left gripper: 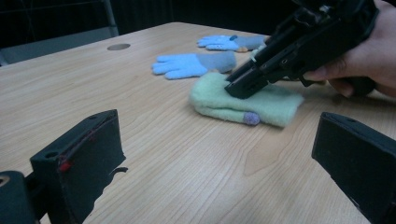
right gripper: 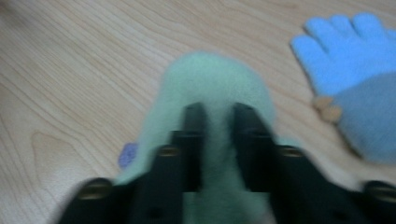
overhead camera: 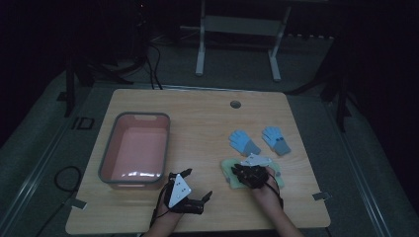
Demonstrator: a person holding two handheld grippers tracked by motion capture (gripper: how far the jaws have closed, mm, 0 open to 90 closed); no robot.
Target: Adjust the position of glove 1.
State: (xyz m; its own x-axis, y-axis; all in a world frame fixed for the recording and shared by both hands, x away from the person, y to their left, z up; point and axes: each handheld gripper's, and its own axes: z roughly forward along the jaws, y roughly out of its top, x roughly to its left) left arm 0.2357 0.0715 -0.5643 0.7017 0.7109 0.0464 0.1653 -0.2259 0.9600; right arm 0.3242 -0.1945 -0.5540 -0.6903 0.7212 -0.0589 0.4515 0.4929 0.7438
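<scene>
2 grippers are seen at the near edge of the wooden table (overhead camera: 197, 113). Nearest, the left gripper (overhead camera: 197, 185) is held just above the bare wood in the person's left hand, its jaws spread wide with nothing between them; in the left gripper view both black jaws are seen well apart over empty tabletop. Just beyond and to its right, the right gripper (overhead camera: 251, 174) is brought down onto the pale green glove (left gripper: 243, 99), which lies flat on the table near the front right. Its jaws are drawn close together, and in the right gripper view (right gripper: 218, 116) a ridge of the fluffy green fabric is pinched between the 2 tips; that picture is blurred. A small purple patch (left gripper: 252, 118) is noted at the glove's near edge. Beyond the green glove, 2 blue gloves with grey cuffs are laid side by side, the nearer one (left gripper: 196, 64) just beside the green glove, the farther one (left gripper: 229, 43) behind it. Over on the left, a grey-rimmed pink bin (overhead camera: 134, 148) is set well apart from the gloves.
</scene>
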